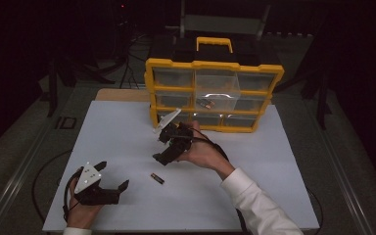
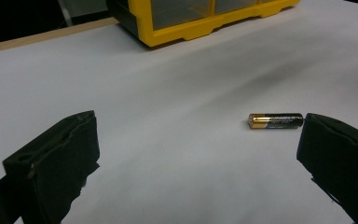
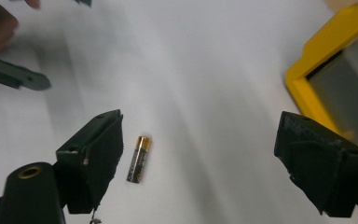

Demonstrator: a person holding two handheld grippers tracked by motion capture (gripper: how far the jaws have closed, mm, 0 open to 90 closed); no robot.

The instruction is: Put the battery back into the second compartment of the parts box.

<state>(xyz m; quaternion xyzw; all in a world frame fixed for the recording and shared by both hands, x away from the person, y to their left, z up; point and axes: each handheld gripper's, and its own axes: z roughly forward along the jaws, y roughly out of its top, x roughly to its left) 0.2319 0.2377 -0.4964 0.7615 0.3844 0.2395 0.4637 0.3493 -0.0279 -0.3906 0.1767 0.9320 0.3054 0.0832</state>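
Battery: a single battery is lying flat on the white table, near the front edge and a little left of centre, touching nothing.
Battery up close: in the left gripper view the battery is resting just beside the tip of one finger, outside the gap; in the right gripper view it is lying just inside one finger.
Left gripper: the left gripper is sitting low at the near left, fingers spread wide and holding nothing.
Right gripper: the right gripper is hovering beyond the battery, pointing down toward it, fingers spread and empty.
Organizer: a yellow organizer with clear drawers is standing at the far side; one middle drawer is sticking out with what looks like a battery inside.
Progress: I'd judge one battery is already stowed and this one is waiting; grasping, carrying and dropping it in the drawer are all left.
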